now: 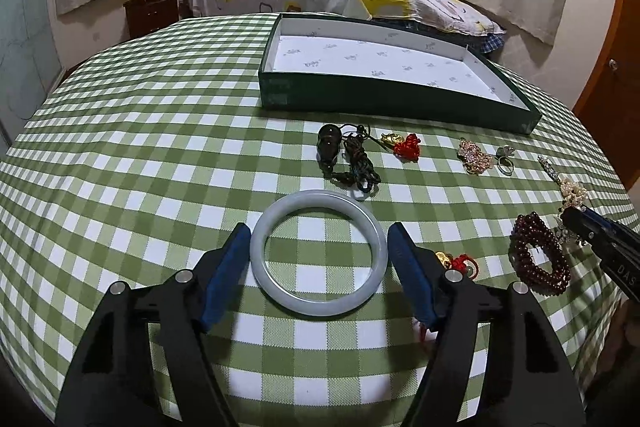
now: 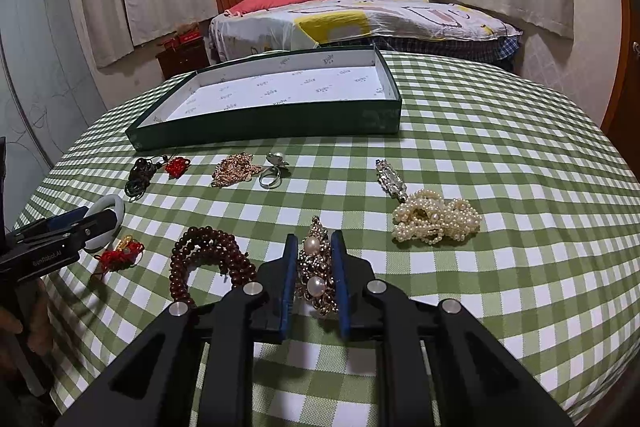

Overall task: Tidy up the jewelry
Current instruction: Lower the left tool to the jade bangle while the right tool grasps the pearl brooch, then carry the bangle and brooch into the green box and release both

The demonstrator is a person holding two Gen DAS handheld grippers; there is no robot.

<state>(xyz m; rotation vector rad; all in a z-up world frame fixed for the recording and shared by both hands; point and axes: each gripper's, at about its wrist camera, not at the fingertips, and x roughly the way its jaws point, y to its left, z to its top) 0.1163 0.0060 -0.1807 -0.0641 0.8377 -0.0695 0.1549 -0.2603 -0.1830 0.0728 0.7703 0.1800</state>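
Table (image 2: pixel 500 187) under green-checked cloth. On it: green tray (image 2: pixel 264 123), pale bangle (image 1: pixel 318 253), dark red bead bracelet (image 2: pixel 208 263), pearl strands (image 2: pixel 436 223), gold chain (image 2: pixel 236 169), ring (image 2: pixel 272 175), red knot charms (image 2: pixel 120 255), dark cord pendant (image 1: pixel 344 159), pearl brooch (image 2: pixel 316 267).

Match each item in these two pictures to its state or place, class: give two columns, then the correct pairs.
Items
1. jade bangle
2. pearl brooch
3. green box
4. pearl strand

States
A. holds no jewelry
B. between the right gripper's blue fingers
C. flat between the open left gripper's fingers
D. heaped on the cloth, no gripper near it

Pairs: 1-C, 2-B, 3-A, 4-D
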